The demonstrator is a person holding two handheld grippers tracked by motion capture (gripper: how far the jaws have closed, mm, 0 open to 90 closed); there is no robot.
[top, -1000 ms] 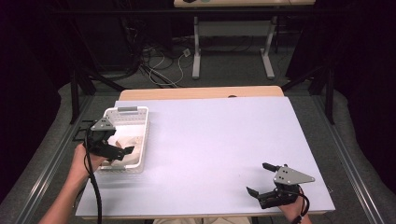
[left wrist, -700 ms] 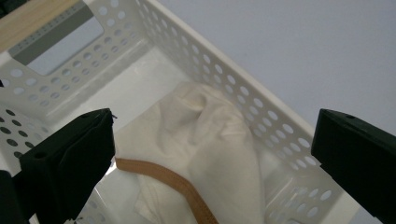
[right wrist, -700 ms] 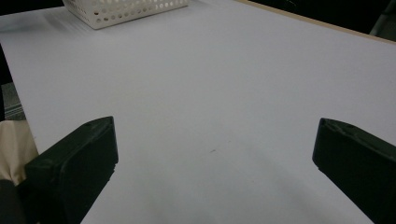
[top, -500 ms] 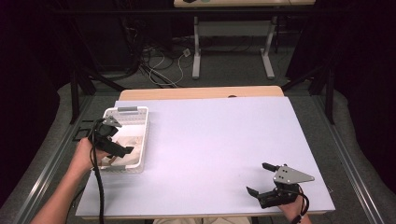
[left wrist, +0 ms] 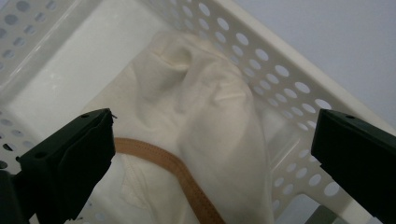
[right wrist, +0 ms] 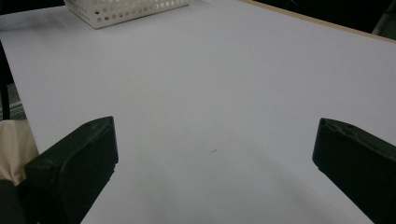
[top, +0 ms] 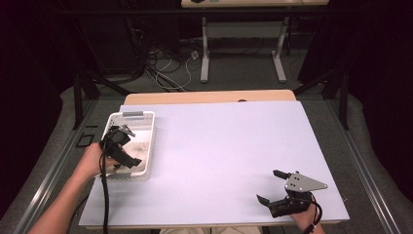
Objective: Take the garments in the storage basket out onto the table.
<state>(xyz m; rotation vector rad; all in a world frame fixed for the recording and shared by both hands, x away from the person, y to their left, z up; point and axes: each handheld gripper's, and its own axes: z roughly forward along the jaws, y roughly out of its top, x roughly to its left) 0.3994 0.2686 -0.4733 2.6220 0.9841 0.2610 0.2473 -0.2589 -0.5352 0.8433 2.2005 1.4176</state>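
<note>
The cream cloth (left wrist: 201,121), crumpled and crossed by a tan band (left wrist: 173,168), lies inside the white perforated basket (top: 146,127), which we find on the table at about 9 o'clock from the centre in the high view. In the left gripper view we see the cloth heaped against the basket wall (left wrist: 280,79), its tan band running toward 6 o'clock.

The left gripper (left wrist: 212,149) hangs over the basket interior with its jaws spread wide, one at 8 o'clock and the other at 4 o'clock of its own view; they flank the cloth, and we cannot tell whether either tip touches it. Nothing is clamped between them. In the high view we place this gripper (top: 127,157) at the basket's near end, held by the person's left hand (top: 90,161).

The right gripper (top: 272,186) sits well apart, near the table's (top: 234,146) corner at about 5 o'clock. Its jaws are likewise spread wide with bare table surface between them, gripping nothing; the basket (right wrist: 126,10) shows far off at 11 o'clock of its view.
</note>
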